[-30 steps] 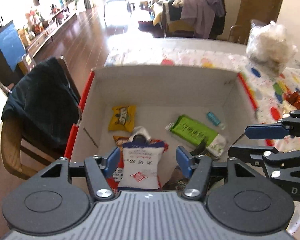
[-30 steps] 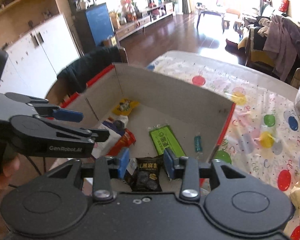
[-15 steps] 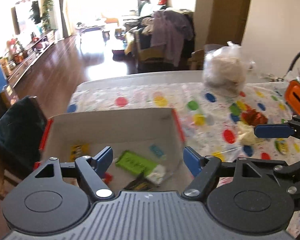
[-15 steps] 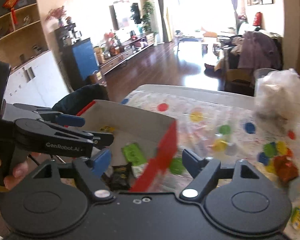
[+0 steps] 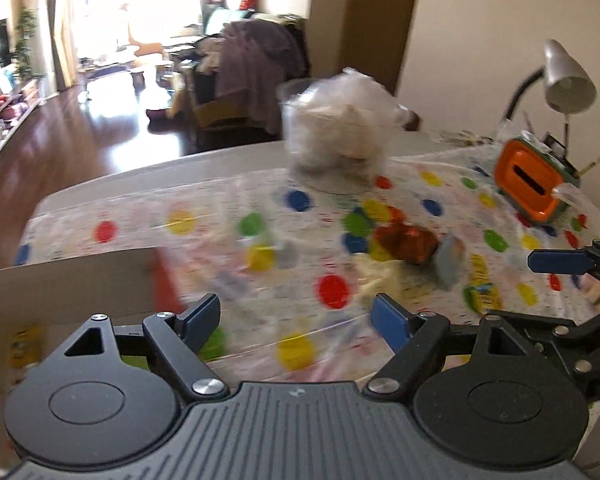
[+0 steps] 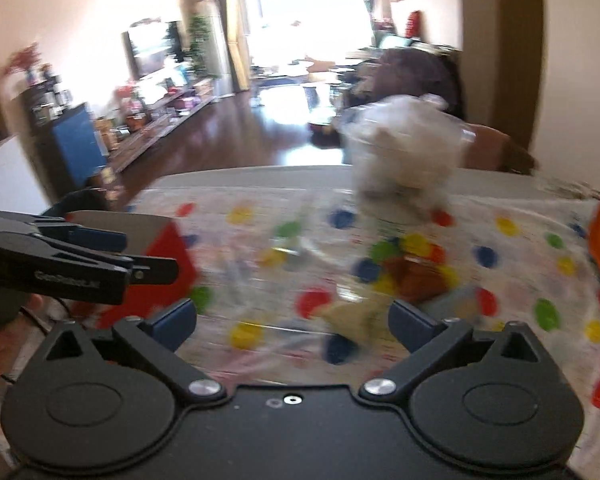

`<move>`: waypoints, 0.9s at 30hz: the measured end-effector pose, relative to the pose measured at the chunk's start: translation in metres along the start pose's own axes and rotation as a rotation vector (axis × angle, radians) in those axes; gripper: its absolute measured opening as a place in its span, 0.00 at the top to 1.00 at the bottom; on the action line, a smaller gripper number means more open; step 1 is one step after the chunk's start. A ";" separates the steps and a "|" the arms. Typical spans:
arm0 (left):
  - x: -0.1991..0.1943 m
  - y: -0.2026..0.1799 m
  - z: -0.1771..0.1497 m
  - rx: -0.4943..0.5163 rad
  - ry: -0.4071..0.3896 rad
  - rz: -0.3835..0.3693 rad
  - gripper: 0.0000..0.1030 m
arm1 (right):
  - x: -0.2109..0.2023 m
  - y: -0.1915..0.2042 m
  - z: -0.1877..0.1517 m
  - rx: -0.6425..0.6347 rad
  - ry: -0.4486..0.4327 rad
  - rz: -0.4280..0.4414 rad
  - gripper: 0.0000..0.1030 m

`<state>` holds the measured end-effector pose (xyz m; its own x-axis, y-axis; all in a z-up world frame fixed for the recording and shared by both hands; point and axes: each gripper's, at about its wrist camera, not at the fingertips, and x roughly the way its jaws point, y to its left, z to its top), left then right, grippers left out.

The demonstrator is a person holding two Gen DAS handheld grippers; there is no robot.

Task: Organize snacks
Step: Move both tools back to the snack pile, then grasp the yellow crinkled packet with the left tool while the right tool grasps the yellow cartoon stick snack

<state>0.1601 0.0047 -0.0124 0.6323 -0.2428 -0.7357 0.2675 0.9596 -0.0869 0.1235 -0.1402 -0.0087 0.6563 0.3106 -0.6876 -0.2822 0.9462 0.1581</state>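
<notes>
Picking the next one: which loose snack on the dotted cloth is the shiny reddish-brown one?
The crinkled reddish-brown foil packet, mid-cloth; its neighbours are pale yellow, grey and yellow-green.

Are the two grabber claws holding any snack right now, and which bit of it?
No, nothing is held. The left gripper and right gripper have both just been opening, and only the spotted tablecloth shows between their jaws.

Both wrist views angle down at the dotted tablecloth (image 5: 260, 200).

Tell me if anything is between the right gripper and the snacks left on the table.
Nothing visible. The right gripper is open and empty, with only bare dotted tablecloth before the pale packet and red-brown snack.
</notes>
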 end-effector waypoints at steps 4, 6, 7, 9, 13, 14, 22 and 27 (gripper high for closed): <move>0.030 -0.035 0.007 0.051 0.033 -0.045 0.19 | 0.003 -0.041 -0.011 0.045 0.017 -0.079 0.00; 0.044 -0.050 0.009 0.079 0.052 -0.055 0.19 | 0.007 -0.058 -0.015 0.060 0.028 -0.103 0.00; 0.052 -0.058 0.010 0.094 0.061 -0.057 0.19 | 0.009 -0.066 -0.018 0.069 0.033 -0.114 0.00; 0.068 -0.071 0.012 0.120 0.079 -0.055 0.19 | 0.015 -0.081 -0.024 0.079 0.049 -0.136 0.00; 0.100 -0.090 0.014 0.160 0.122 -0.048 0.19 | 0.030 -0.108 -0.036 0.111 0.086 -0.167 0.01; 0.107 -0.093 0.014 0.170 0.132 -0.045 0.19 | 0.032 -0.115 -0.039 0.121 0.092 -0.169 0.01; 0.165 -0.105 0.018 0.184 0.244 -0.019 0.19 | 0.076 -0.153 -0.056 0.196 0.202 -0.232 0.07; 0.191 -0.107 0.022 0.187 0.279 0.002 0.19 | 0.101 -0.156 -0.061 0.190 0.255 -0.251 0.14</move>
<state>0.2681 -0.1477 -0.1289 0.4162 -0.1680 -0.8936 0.4113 0.9113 0.0203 0.1911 -0.2624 -0.1460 0.4870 0.0580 -0.8715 0.0149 0.9971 0.0747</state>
